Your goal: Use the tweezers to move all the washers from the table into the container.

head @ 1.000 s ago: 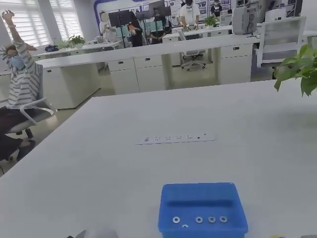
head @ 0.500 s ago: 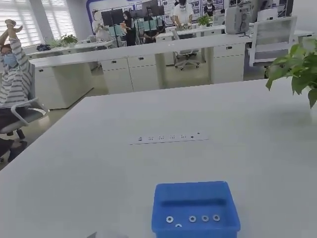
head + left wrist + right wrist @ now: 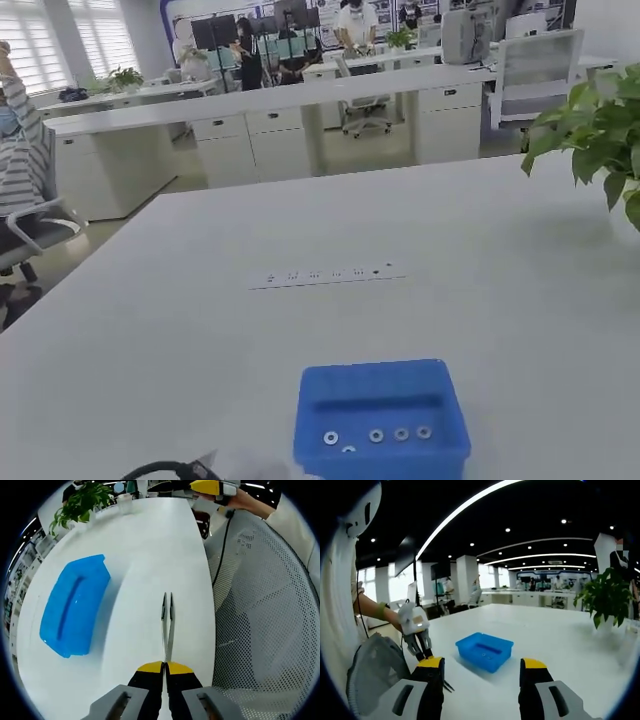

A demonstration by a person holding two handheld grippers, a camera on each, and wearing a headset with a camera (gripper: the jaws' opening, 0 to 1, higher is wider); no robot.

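The container (image 3: 381, 394) is a blue tub on the white worktop (image 3: 500, 300), its long side lying across the head view. The washers (image 3: 376, 435) lie inside it, a short row of small rings along its near wall. One ring in front of the row is half lost against that wall. In the two gripper views the washers are too small to make out.

The left tool (image 3: 165, 667) is clamped tight on the tweezers (image 3: 167, 625). Their long axis runs straight out from its jaws, roughly parallel to the container's long side, and their tips point away from the tool. The two arms lie nearly together, with only a thin gap at the tips. They are to the right of the container in the left gripper view, well apart from it, near the worktop's edge beside a mesh chair (image 3: 265, 630). Whether the tips touch the worktop cannot be told.

The right tool (image 3: 482, 663) stands wide, nothing between its jaws, facing the container from the near side. Its own left jaw hides most of the tweezers there.

Beyond the container lies a power strip (image 3: 325, 274), and a plant (image 3: 600, 130) is cut off by the frame's right edge.
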